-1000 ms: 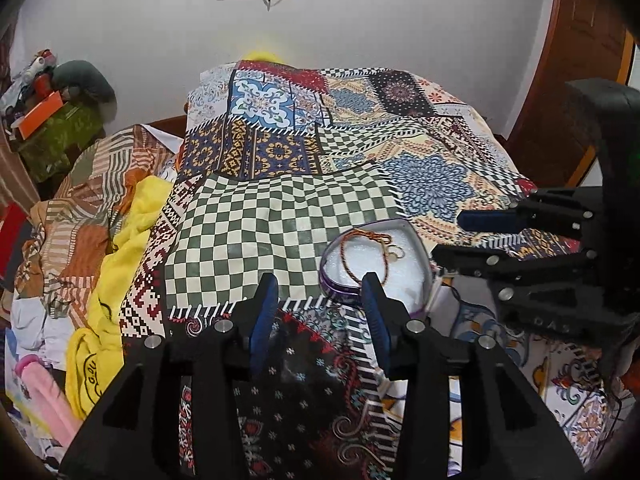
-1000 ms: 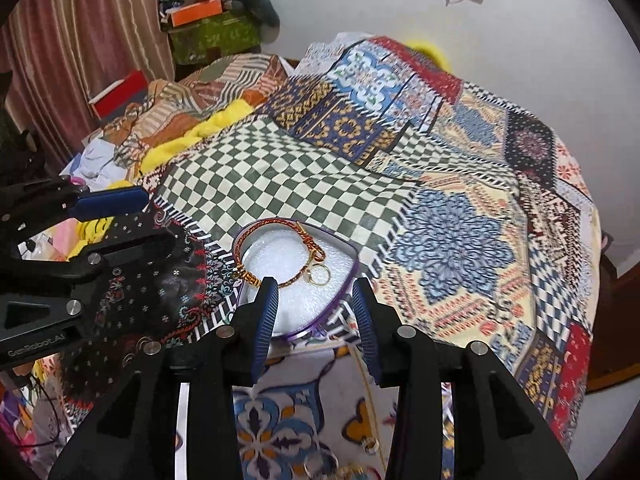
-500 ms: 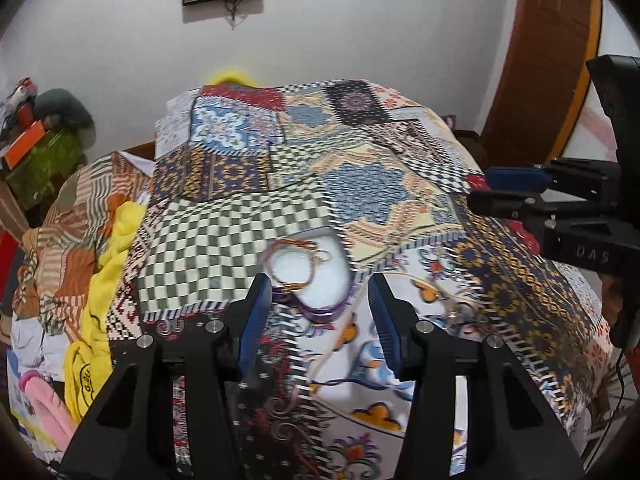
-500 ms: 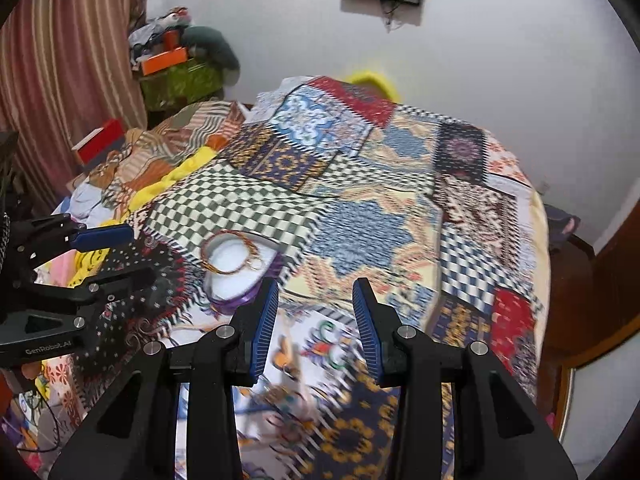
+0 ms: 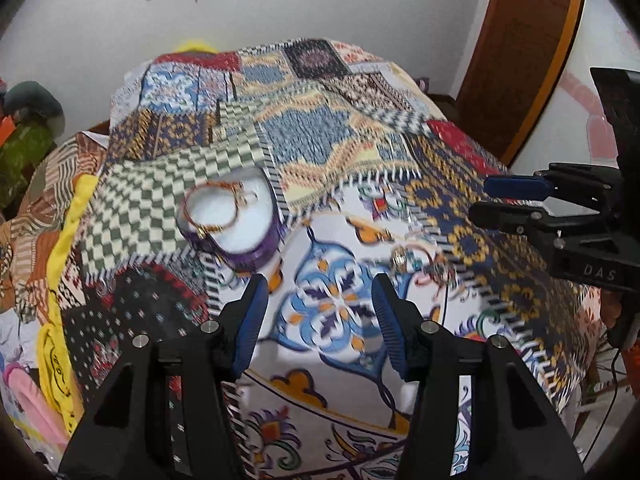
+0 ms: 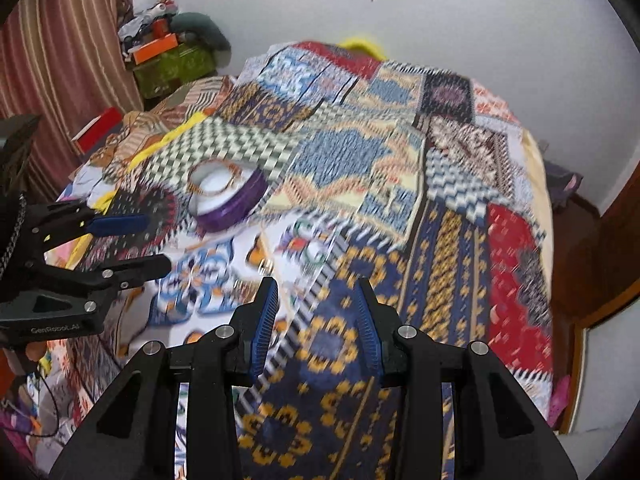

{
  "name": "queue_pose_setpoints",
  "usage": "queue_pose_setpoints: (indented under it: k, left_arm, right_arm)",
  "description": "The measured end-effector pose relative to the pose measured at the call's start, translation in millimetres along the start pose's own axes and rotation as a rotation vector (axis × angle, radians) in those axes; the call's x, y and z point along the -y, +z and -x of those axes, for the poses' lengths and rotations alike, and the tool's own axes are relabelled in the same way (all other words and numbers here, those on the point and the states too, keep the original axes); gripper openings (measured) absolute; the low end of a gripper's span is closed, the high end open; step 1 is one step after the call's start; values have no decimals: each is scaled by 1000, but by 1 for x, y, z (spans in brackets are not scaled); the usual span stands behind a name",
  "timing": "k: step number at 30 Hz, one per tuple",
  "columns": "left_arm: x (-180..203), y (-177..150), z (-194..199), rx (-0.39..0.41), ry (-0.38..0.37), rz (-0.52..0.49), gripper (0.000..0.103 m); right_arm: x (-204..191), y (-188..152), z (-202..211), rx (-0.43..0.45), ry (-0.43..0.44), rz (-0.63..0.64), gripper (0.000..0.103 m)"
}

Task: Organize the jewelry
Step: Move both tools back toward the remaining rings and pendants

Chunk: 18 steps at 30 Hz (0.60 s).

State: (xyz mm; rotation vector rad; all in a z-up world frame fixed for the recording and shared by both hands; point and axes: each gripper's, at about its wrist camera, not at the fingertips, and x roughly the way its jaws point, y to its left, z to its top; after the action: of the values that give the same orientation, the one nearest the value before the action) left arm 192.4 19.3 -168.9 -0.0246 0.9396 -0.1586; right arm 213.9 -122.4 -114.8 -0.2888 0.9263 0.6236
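On the bed [image 5: 320, 148] a heart-shaped box [image 5: 240, 220] sits left of centre, a bracelet [image 5: 212, 208] lying in it. Loose rings [image 5: 404, 258] lie on the bedspread to its right. Piled clothes [image 5: 52, 216] lie left of the bed; a door [image 5: 520, 52] stands right.

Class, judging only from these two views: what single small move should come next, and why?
Probably lower the open right hand-held gripper toward the loose jewelry on the quilt. The heart-shaped box already holds a beaded necklace; both hand-held grippers are empty.

Bed's near edge is mostly open quilt [image 5: 340, 152]; only the purple box [image 5: 240, 224] and loose rings [image 5: 404, 258] sit in the way.
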Motion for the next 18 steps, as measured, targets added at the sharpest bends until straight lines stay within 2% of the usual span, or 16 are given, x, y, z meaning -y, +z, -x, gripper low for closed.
queue_pose_setpoints:
  k: [6,13,14,17,18]
  left_arm:
    - [4,-15,-7,-30,-21,10,53]
    - [8,-23,-9,-27,-31,4,53]
    - [8,-23,-9,-26,-35,4,53]
    - [9,-22,-9,-21,-44,5,53]
    - [9,-21,-10,-21,-48,9,53]
  right_arm:
    - [-13,-18,-14,-38,60,19,36]
    - [-20,-24,-31,-72,79,34,35]
    - [-20,-25,-32,-72,79,35,34]
    - [-18,-26,-32,-70,95,28,20]
    - [-17,-26,-32,-69,101,23,20]
